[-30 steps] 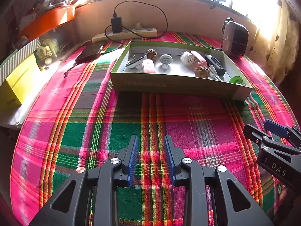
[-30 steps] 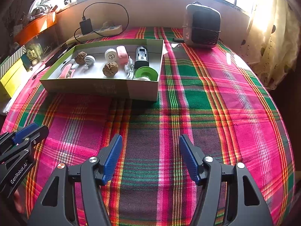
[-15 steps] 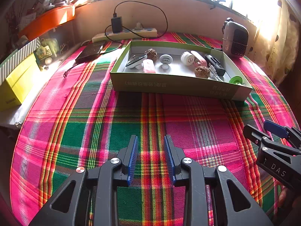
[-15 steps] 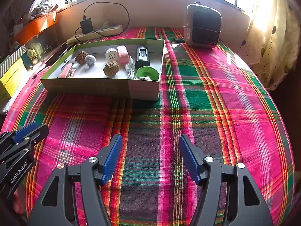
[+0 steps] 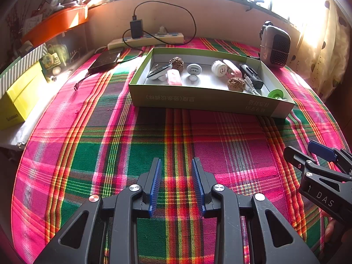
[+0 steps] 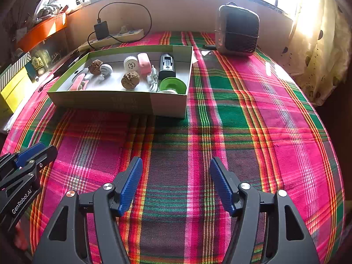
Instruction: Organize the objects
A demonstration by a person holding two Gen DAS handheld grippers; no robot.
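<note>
Left gripper stands narrow and empty, right gripper wide and empty. Objects lie in the far green box; approach over its near wall, then descend on 1 item.

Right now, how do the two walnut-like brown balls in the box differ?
The far ball sits near the box's back-left corner, touching a white round piece; the near ball lies mid-box, closer to the front wall, and stands free. Both are brown, rough and round.
</note>
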